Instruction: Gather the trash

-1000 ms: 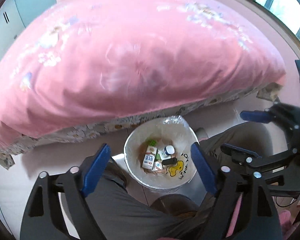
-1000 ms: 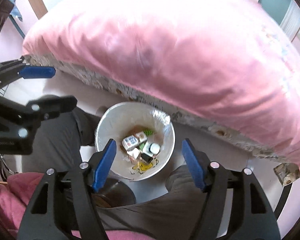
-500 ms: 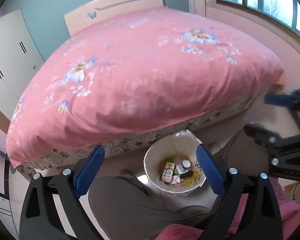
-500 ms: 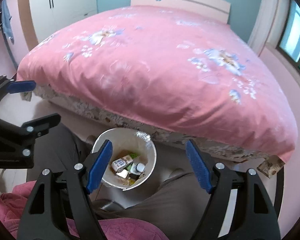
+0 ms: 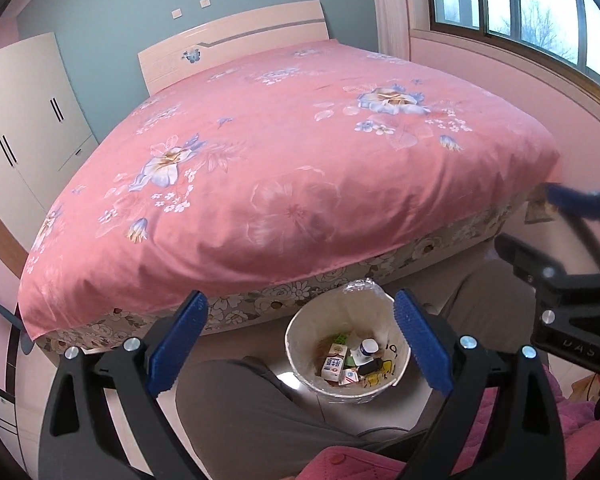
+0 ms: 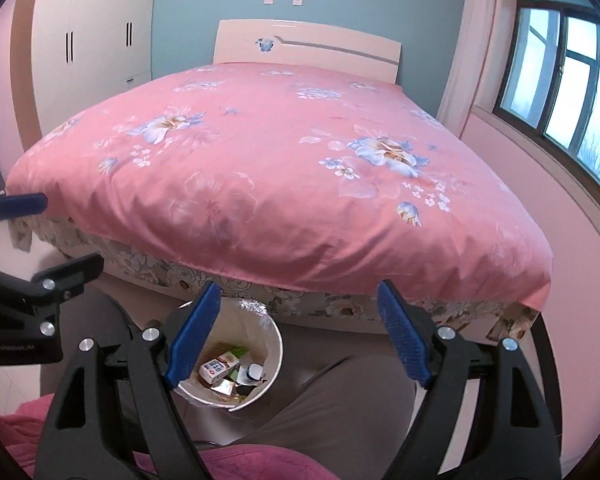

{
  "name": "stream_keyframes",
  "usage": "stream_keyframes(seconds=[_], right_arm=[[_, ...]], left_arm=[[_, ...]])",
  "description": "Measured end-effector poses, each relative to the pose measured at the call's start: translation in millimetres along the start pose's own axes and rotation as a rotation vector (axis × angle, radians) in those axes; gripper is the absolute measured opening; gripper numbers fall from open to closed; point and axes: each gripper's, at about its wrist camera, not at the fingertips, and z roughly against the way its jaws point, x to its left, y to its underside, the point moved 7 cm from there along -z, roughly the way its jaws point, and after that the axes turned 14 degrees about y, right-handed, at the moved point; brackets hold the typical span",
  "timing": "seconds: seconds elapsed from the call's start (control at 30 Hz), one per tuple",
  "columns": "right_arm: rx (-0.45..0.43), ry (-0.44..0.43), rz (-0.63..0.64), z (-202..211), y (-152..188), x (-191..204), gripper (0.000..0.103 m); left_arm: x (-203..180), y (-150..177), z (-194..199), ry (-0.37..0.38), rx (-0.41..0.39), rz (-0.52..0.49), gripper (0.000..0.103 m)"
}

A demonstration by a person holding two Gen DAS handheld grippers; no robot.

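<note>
Left wrist view: the left gripper [image 5: 300, 344] has its blue pads wide apart with nothing between them. Below it, on the floor [image 5: 236, 336] at about 5 o'clock, stands the white lined trash bin [image 5: 300, 344], holding a small carton [image 5: 333, 366], a white bottle [image 5: 365, 349] and other scraps. A grey trouser leg [image 5: 252, 412] lies just beside the bin at 7 o'clock. The pink floral bed [image 5: 284, 168] fills the frame beyond the bin. The right gripper [image 5: 540, 224] shows at 3 o'clock, blurred.

Right wrist view: the right gripper [image 6: 298, 336] is opening, its jaws empty. Its left pad overlaps the bin's [image 6: 274, 344] rim. A trouser leg [image 6: 340, 408] rises at 5 o'clock; the left gripper [image 6: 56, 236] sits at 9 o'clock. A wardrobe [image 6: 96, 40] stands at 11 o'clock, a window [image 6: 572, 92] at 2 o'clock.
</note>
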Motion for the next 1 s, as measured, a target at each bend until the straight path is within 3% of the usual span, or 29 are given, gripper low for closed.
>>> stream_keyframes(seconds=[1.0], right_arm=[[-0.016,-0.046,0.000,10,2,6,0.080]], left_arm=[[-4,3,1,-0.009,0.002,-0.001,0.096]])
